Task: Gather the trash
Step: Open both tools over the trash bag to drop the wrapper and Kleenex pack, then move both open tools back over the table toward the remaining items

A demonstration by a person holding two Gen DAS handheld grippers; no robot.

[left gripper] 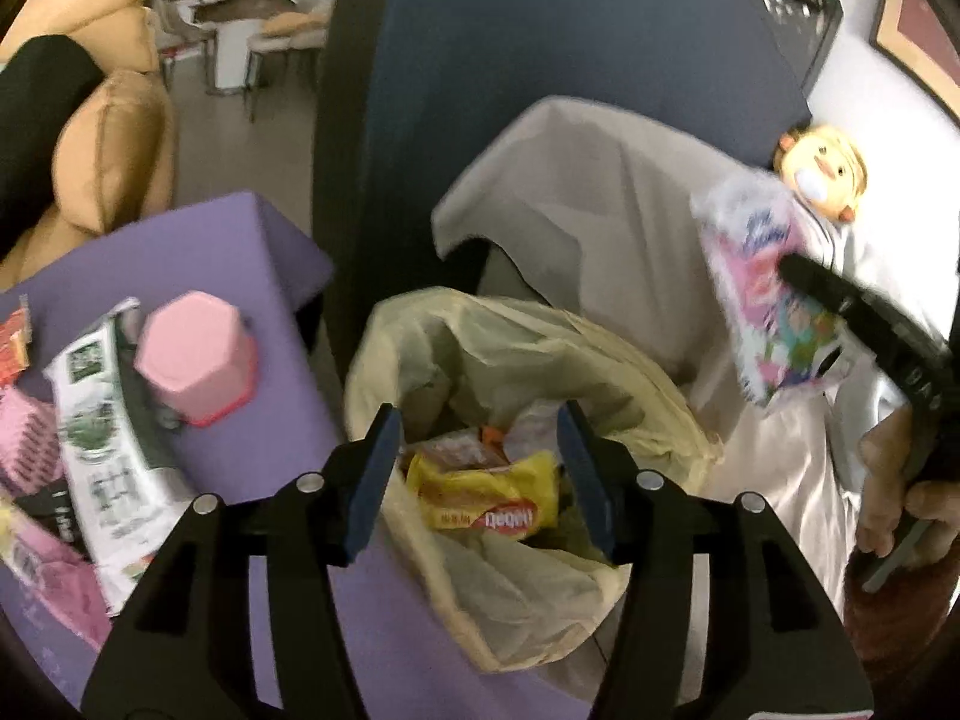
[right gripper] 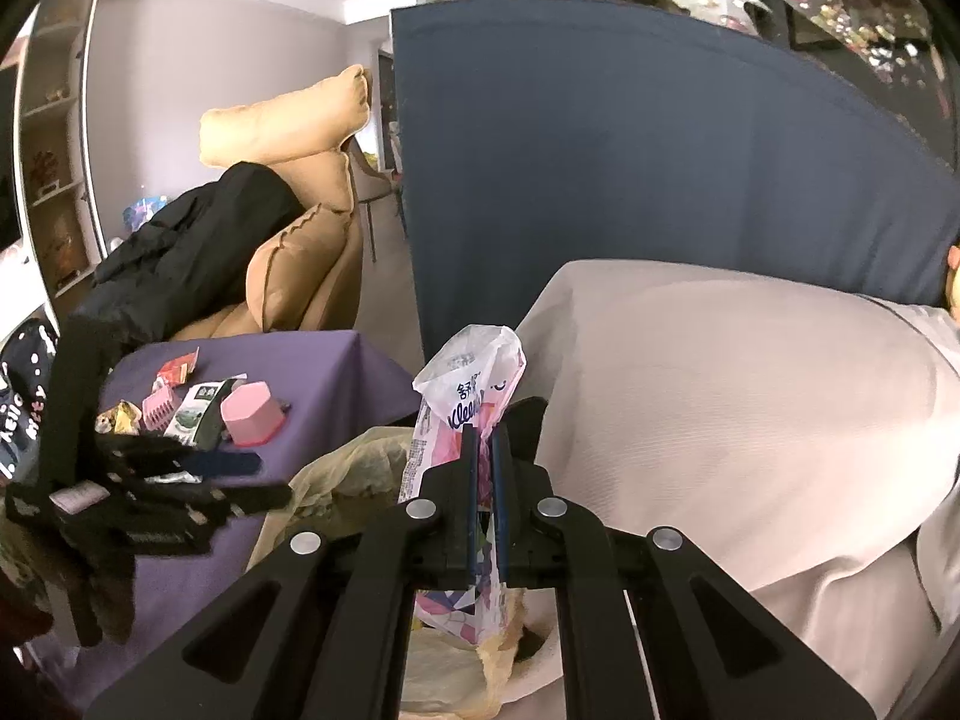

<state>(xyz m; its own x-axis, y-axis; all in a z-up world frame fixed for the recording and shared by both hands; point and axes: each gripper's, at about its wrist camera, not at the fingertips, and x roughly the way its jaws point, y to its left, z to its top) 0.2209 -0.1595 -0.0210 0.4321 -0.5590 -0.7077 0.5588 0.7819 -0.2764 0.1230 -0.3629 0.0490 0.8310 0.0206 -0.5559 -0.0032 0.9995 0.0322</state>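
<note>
Purple-covered bench (left gripper: 288, 252) beside tan sofa (right gripper: 300, 276); left gripper (left gripper: 477, 480) jaws released above yellow trash bag (left gripper: 630, 372); right gripper (right gripper: 485, 480) clenched on pink tissue packet (right gripper: 468, 396).

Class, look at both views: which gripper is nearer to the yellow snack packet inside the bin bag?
Left. The left gripper hangs open directly over the yellow snack packet; the right gripper is off beside the bin bag, shut on a tissue wrapper.

You see: left gripper (right gripper: 180, 474) motion-blurred | tissue pack (right gripper: 465, 414) lower end hidden behind pads | doll (right gripper: 953, 285) cut by edge
</note>
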